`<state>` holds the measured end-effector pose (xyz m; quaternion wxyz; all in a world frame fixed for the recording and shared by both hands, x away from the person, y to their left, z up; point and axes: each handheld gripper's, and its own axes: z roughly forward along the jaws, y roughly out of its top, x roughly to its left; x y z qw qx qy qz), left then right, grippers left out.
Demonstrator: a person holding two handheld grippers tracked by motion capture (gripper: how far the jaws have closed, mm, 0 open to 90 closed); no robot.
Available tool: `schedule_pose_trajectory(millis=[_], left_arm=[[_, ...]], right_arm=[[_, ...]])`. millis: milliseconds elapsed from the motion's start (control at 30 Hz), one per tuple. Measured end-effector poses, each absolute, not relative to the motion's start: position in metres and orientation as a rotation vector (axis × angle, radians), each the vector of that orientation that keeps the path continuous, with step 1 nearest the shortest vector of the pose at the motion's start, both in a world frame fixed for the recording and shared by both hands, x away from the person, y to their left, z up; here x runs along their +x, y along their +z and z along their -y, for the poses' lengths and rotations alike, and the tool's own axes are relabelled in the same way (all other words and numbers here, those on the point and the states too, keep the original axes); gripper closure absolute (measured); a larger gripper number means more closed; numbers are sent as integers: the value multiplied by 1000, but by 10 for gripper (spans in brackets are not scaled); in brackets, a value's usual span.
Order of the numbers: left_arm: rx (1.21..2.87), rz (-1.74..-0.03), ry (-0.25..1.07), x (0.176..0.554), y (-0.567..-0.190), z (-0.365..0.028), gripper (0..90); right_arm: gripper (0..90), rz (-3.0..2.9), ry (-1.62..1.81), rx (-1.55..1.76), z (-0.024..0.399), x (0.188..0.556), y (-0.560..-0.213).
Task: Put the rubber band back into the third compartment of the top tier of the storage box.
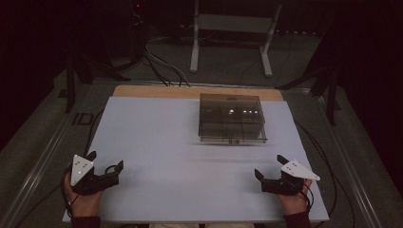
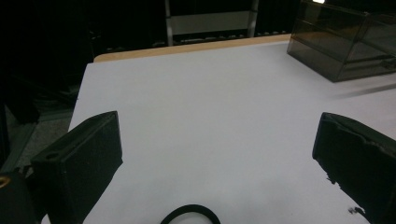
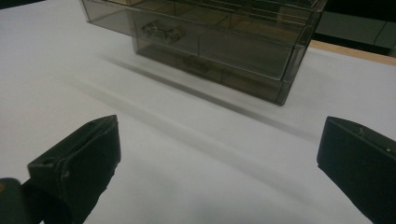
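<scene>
A smoky clear plastic drawer box (image 1: 231, 118) stands at the back middle of the white table top (image 1: 157, 142). Small metal parts glint inside it (image 3: 161, 31). My left gripper (image 1: 105, 159) rests near the front left corner, held by a hand, jaws wide apart with nothing between them. My right gripper (image 1: 270, 166) sits near the front right, also open and empty. In the left gripper view the box (image 2: 343, 39) lies far off at the upper right. In the right gripper view the box (image 3: 233, 46) is ahead, well beyond the jaws.
A wooden strip (image 1: 157, 91) edges the table's far side. Beyond it stand a white metal frame (image 1: 230, 28) and cables (image 1: 161, 66) on the dark floor. A black cable loop (image 2: 190, 213) lies by the left gripper.
</scene>
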<state>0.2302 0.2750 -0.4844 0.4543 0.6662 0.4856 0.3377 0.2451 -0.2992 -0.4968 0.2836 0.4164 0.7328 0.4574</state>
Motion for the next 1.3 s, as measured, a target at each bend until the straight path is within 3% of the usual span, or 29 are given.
schedule_pose_trajectory(millis=[967,1300], left_arm=[[1782,-1281,755,244,-484,-279,6],[1794,-1376,735,254,-498,-281,59]], right_arm=[[0,-1918,1241,1147,304,243,-496],[0,-1915,1236,1147,304,243,-496]])
